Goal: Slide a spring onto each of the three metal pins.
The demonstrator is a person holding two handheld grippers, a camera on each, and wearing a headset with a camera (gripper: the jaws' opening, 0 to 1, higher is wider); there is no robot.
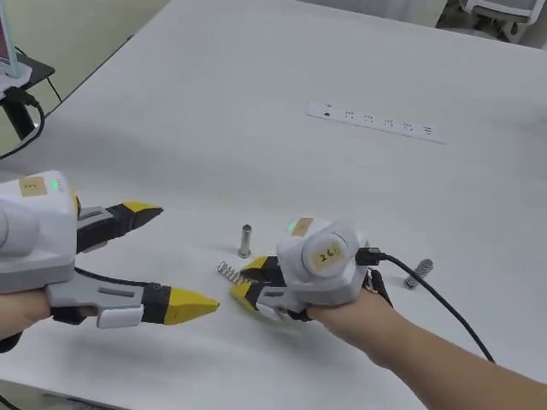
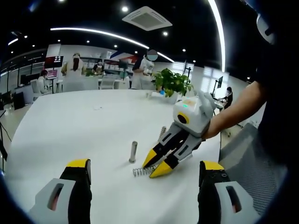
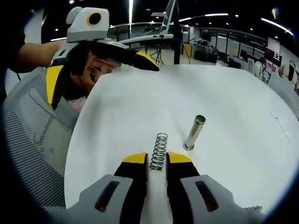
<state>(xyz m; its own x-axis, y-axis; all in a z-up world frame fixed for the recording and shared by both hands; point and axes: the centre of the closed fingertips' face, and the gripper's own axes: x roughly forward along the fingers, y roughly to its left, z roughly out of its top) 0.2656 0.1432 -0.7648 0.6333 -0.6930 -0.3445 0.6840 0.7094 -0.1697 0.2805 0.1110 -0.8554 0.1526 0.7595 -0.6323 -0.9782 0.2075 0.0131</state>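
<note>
While left gripper (image 1: 184, 254) gapes, right gripper (image 3: 158, 161) seemingly pinches 1 spring (image 3: 159, 147) beside the pin (image 3: 194, 132); power strip (image 1: 376, 122) beyond.

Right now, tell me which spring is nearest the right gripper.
The spring lying beside the upright pin, its end between the right gripper's tips. The other spring lies far off, by the cable.

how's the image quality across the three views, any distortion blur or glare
Head view: even light, straight lines, soft shadows under the left tongs. Left gripper view: fisheye bends the table; ceiling light strip glares. Right gripper view: same bending; spring and pin sharp, the hand behind blurred.
</note>
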